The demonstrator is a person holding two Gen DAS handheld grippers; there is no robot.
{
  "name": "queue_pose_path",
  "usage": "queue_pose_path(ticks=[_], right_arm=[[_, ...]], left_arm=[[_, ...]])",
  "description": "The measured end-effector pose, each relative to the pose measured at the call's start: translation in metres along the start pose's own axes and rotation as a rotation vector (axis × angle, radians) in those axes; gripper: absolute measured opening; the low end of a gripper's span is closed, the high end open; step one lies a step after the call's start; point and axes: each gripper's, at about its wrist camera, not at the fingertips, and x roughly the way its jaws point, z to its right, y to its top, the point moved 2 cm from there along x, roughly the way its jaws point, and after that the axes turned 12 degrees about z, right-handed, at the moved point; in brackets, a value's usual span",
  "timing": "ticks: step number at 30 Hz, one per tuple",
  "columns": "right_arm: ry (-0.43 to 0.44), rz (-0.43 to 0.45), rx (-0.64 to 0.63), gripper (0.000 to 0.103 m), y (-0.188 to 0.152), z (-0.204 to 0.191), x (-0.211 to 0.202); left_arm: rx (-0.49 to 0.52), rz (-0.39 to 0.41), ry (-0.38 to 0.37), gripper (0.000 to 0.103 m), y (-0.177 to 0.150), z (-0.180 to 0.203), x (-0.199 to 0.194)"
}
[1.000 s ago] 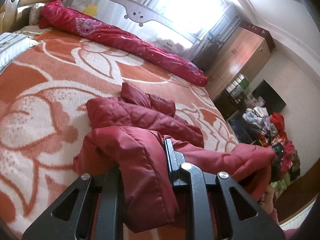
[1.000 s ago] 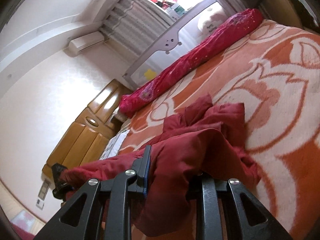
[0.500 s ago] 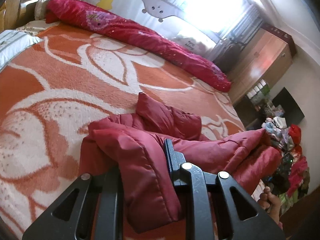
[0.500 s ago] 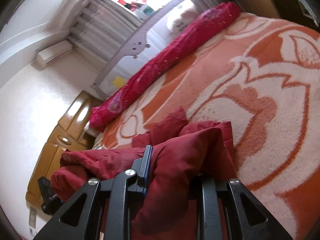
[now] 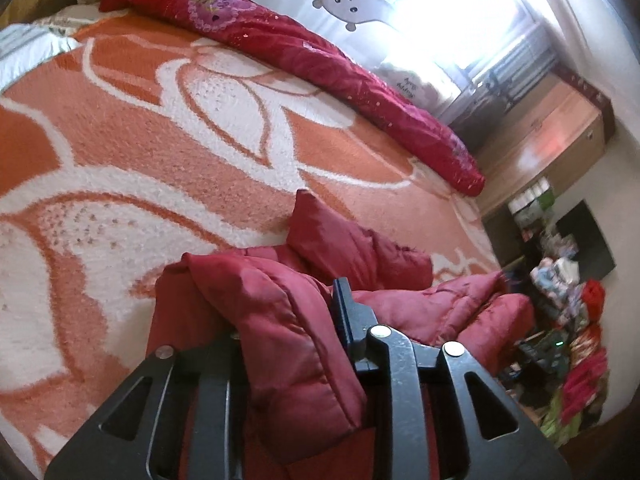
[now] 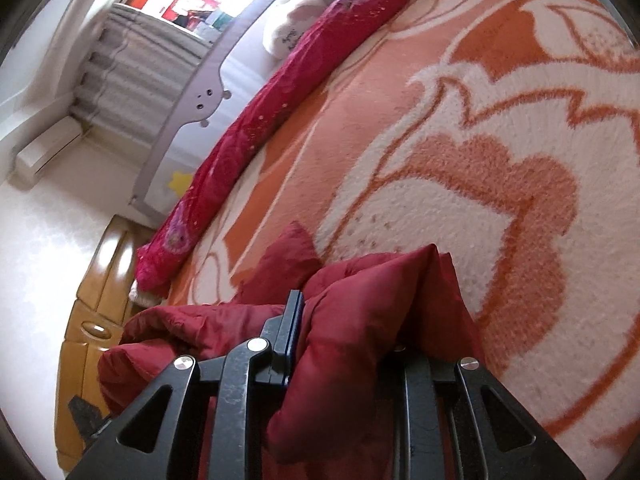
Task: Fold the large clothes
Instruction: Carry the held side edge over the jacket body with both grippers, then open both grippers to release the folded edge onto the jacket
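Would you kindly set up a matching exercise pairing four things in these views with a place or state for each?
Things:
1. jacket
2. bolster
3. blanket
4. clothes pile

Places or states:
A. on the floor beside the bed
B. lying along the bed's far edge by the rail
C. pinched in the left gripper and the right gripper
D. spread over the bed, orange and white

Pairs: 1-C, 2-B, 3-D, 4-A

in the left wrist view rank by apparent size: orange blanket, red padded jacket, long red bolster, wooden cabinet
1. orange blanket
2. red padded jacket, though nearness to the camera inflates it
3. long red bolster
4. wooden cabinet, farthest away
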Motion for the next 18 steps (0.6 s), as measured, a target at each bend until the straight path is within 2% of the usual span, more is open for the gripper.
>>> queue_pose_path(ticks=[9, 12, 14, 18], right_arm=[[-0.073, 0.037, -0.078, 0.021, 0.0, -0.012, 0.03], [-0.101, 0.046, -0.086, 0.021, 0.003, -0.012, 0.039], [-0.123, 0.05, -0.091, 0.022, 0.005, -0.012, 0.045], [-0.15, 0.04, -0.089, 0.022, 0.007, -0.011, 0.054]], left_arm=[[0.136, 0.095, -0.008, 0.045, -0.002, 0.029, -0.06], [0.169, 0.112, -0.038, 0.048, -0.008, 0.041, -0.076], [0.197, 0.097, -0.065, 0.048, -0.015, 0.052, -0.075], [0.308, -0.013, -0.092, 0.048, -0.048, 0.083, -0.046]])
